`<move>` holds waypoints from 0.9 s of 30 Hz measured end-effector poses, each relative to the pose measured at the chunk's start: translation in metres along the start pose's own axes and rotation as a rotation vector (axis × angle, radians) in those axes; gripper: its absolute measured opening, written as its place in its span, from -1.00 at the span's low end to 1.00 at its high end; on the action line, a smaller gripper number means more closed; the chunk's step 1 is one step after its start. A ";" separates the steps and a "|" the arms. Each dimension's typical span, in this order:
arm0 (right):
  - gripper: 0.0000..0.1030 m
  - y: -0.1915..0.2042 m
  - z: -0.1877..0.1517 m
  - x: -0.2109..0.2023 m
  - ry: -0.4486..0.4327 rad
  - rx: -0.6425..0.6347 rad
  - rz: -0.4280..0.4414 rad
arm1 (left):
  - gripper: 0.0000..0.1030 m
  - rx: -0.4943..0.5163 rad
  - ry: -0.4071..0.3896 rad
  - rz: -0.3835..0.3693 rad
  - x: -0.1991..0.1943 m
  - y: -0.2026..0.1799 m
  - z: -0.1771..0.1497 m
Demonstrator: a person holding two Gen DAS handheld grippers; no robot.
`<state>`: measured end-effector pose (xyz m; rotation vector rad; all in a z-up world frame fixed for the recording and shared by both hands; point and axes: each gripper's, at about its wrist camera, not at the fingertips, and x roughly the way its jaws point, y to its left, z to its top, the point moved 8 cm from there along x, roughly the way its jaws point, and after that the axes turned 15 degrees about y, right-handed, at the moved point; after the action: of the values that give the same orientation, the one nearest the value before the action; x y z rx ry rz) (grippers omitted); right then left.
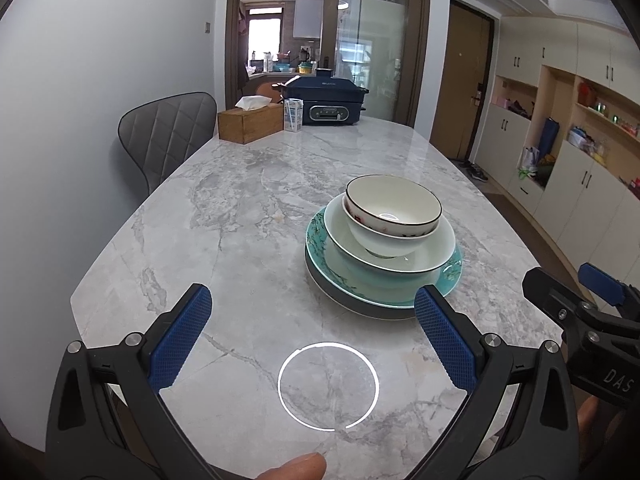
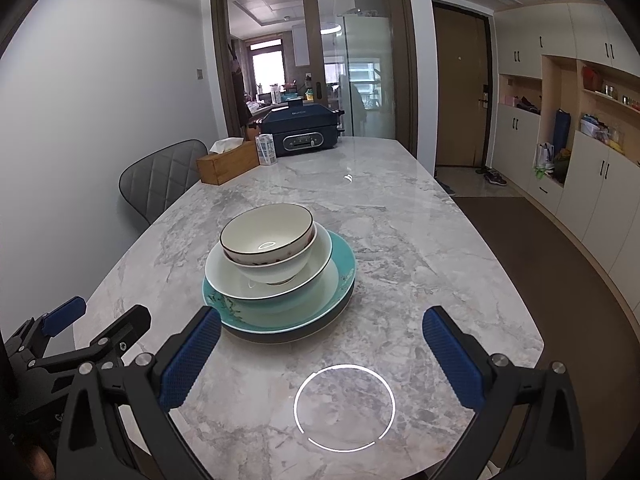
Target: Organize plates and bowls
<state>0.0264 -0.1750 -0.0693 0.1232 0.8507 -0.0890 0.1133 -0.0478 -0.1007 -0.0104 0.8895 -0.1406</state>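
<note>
The stack (image 1: 382, 248) looks finished on the worktop (image 1: 248, 208); both left tongs (image 1: 312, 336) and right tongs (image 2: 320, 354) are apart, holding nothing, so probably only withdrawing remains.

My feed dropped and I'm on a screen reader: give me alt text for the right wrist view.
A stack of dishes, two bowls nested on a white plate, a teal plate and a dark plate, sits on the marble table just beyond the open, empty right gripper. The left gripper shows at lower left.

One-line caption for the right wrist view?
Open right gripper facing stacked bowls and teal plate on marble table, left gripper alongside.
</note>
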 end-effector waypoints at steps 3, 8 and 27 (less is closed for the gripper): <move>1.00 0.000 0.000 -0.001 -0.001 0.000 0.001 | 0.99 0.004 0.015 0.034 0.003 0.001 -0.002; 1.00 0.000 -0.001 0.000 0.003 -0.004 -0.002 | 0.99 -0.007 0.024 0.015 0.004 0.001 -0.003; 1.00 0.003 -0.004 0.000 0.003 -0.004 -0.008 | 0.99 -0.003 0.026 0.009 0.004 0.000 -0.005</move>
<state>0.0242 -0.1711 -0.0717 0.1166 0.8541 -0.0945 0.1120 -0.0485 -0.1071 -0.0073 0.9155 -0.1311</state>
